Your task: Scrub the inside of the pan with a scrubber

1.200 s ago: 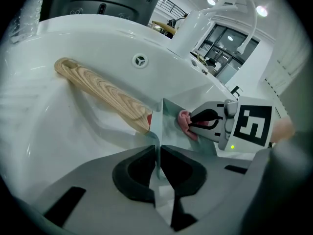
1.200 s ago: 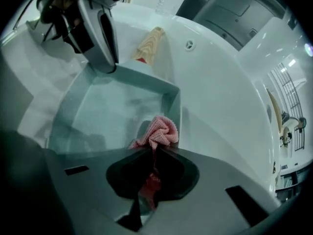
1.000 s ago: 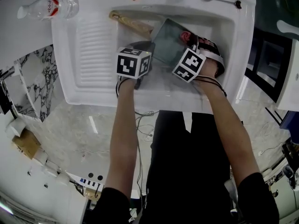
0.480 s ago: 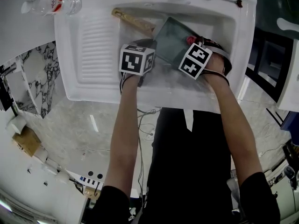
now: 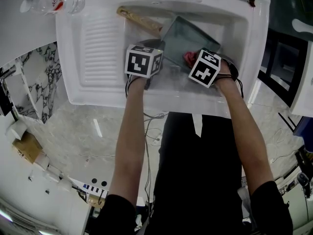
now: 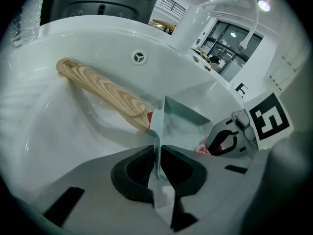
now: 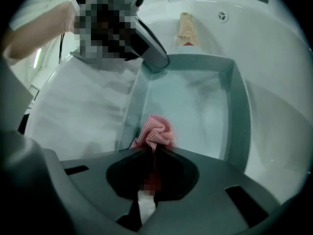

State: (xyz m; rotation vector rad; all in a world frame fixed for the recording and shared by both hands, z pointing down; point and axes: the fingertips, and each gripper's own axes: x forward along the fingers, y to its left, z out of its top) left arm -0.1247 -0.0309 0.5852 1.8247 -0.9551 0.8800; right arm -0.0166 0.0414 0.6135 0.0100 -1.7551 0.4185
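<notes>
Square grey-green metal pan [image 5: 188, 35] with a pale striped wooden handle [image 5: 139, 22] lies tilted in the basin of the white ceramic sink [image 5: 239, 28]. In the head view the handle runs off toward 10 o'clock from the pan body. The pan has straight shallow walls and a flat floor. The floor looks dull and misted in the right gripper view, probably wet film, though the blur leaves that unsure. Left gripper [image 6: 157, 168]: jaws nearly together, pinching the thin pan wall at the corner beside the handle root, with the wall edge standing upright between the pads. Right gripper [image 7: 152, 163]: jaws pressed on a crumpled pink mesh scrubber [image 7: 155, 133], a tuft of which bulges out past the tips. The scrubber sits on the pan floor close to the wall on the side of the left gripper, toward 7 o'clock of the pan in the right gripper view. In the head view it shows at about 5 o'clock of the pan, just at 10 o'clock of the right marker cube. Against a second ago, the scrubber and right gripper have slid from the pan's 3 o'clock edge down toward 6 o'clock, and the right cube has turned. The left gripper keeps the same bite on the wall. The pan has hardly shifted, and its handle lies as before.
</notes>
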